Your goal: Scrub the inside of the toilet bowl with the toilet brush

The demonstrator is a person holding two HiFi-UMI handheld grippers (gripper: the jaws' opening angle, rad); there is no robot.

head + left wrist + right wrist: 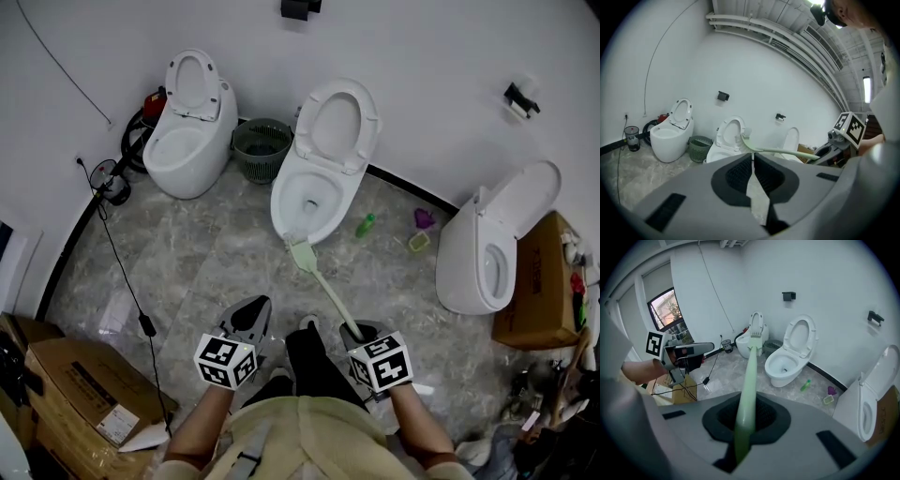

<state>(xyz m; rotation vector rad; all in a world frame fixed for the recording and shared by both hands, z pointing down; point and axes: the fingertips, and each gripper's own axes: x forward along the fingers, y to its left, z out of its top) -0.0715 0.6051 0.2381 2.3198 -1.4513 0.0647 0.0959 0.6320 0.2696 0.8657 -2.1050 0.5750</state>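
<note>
The middle white toilet (pixel 323 164) stands open with its lid up, and its bowl (pixel 310 200) faces me. A pale green toilet brush (pixel 323 286) slants over the floor, its head (pixel 302 255) just in front of the bowl's front rim, outside it. My right gripper (pixel 360 331) is shut on the brush handle (pixel 748 380), which runs out between its jaws toward the brush head (pixel 754 337). My left gripper (pixel 249 319) hangs beside it, shut with nothing in its jaws (pixel 752 158). The same toilet (pixel 790 359) shows to the right of the brush.
Another toilet (pixel 187 131) and a green waste basket (pixel 261 148) stand to the left, a third toilet (pixel 487 253) to the right. A green bottle (pixel 365 225) and a purple item (pixel 424 218) lie on the floor. Cardboard boxes (pixel 80 384) and a cable (pixel 127 281) lie at the left.
</note>
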